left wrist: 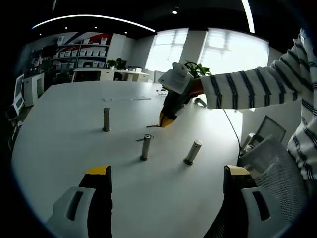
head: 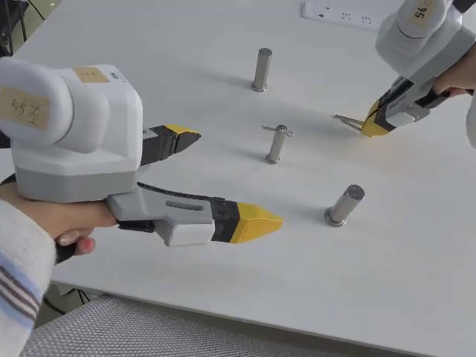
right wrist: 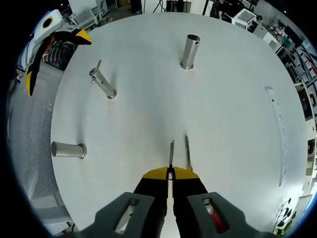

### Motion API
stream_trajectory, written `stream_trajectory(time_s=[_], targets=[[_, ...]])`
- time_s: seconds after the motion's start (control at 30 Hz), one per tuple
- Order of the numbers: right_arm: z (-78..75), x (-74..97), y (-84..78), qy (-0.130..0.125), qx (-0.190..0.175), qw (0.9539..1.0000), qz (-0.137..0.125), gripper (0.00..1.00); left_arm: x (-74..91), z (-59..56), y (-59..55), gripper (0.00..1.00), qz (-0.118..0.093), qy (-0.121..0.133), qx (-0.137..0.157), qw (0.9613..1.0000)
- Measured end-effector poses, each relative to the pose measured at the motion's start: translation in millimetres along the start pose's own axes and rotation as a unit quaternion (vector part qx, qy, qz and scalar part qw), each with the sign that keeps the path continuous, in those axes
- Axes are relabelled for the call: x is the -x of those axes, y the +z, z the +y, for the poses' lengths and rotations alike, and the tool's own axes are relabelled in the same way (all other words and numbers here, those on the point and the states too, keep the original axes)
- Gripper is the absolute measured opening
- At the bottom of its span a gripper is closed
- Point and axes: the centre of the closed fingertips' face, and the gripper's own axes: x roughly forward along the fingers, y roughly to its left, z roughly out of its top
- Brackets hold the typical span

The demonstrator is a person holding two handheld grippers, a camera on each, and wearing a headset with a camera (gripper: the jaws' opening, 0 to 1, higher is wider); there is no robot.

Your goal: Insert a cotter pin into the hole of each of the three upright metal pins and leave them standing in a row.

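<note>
White desk (head: 186, 290) carrying three upright metal pins (head: 261, 70) in a slanting row, well apart. Through the head of the middle pin (head: 276, 149), a cotter pin (head: 277, 130), crosswise. Near the front edge, left tool (head: 230, 178), spread wide and holding nothing. To the right of the row, right tool (head: 370, 126), pressed together on a second cotter pin (right wrist: 171, 153), legs jutting forward from the tips. Power strip (head: 338, 13) at the far edge.

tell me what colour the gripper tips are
Yellow. It shows best in the head view, on the left gripper.
</note>
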Motion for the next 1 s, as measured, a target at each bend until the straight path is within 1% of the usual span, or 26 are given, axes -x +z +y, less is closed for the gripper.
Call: stream_trajectory(time_s=[0.13,0.17,0.2,0.43,0.53,0.57,0.6,0.63,0.73,0.83,0.9,0.93,1.0], targets=[[2.1,10.0,5.5,-0.01,0.002,0.9997,-0.021,0.0,-1.5,-2.1,4.2,0.92,-0.005,-0.002,0.003,1.0],[5.7,13.2,6.7,-0.015,0.004,0.9996,-0.025,0.0,-2.1,-2.6,4.8,0.92,-0.004,-0.003,0.003,1.0],[8.8,16.1,7.2,-0.017,0.007,0.9995,-0.027,0.0,-2.8,-3.3,5.6,0.91,-0.004,-0.005,0.003,1.0],[13.0,35.6,13.7,-0.043,0.035,0.9971,-0.053,0.0,-7.5,-4.8,10.3,0.89,-0.002,-0.011,0.002,0.9999],[15.6,47.3,20.4,-0.057,0.044,0.9947,-0.073,0.0,-9.7,-4.2,13.3,0.87,-0.005,-0.013,0.005,0.9999],[10.7,48.3,21.8,-0.061,0.046,0.994,-0.078,0.0,-10.9,-4.1,15.3,0.86,-0.006,-0.015,0.007,0.9998],[10.4,50.7,23.3,-0.063,0.048,0.9934,-0.083,0.0,-11.5,-4.0,16.8,0.85,-0.008,-0.017,0.009,0.9998],[14.5,55.8,27.4,-0.07,0.051,0.9921,-0.091,0.0,-12.9,-3.6,19.9,0.85,-0.013,-0.018,0.012,0.9997],[17.1,66.6,33.9,-0.084,0.061,0.9887,-0.108,0.0,-14.3,-6.4,27.3,0.84,-0.021,-0.022,0.016,0.9994],[31.8,76.5,37.4,-0.095,0.074,0.9856,-0.118,0.0,-18.5,-8.8,33.7,0.82,-0.027,-0.028,0.02,0.999],[34.1,80.1,38.9,-0.098,0.08,0.9845,-0.122,0.0,-23.2,-10.4,35.0,0.79,-0.024,-0.032,0.021,0.999],[35.5,81.7,39.8,-0.098,0.079,0.9841,-0.125,0.0,-26.4,-10.7,33.6,0.77,-0.018,-0.035,0.022,0.999],[38.6,86.3,41.8,-0.102,0.079,0.9826,-0.134,0.0,-31.4,-11.3,33.1,0.75,-0.013,-0.039,0.026,0.9988]])
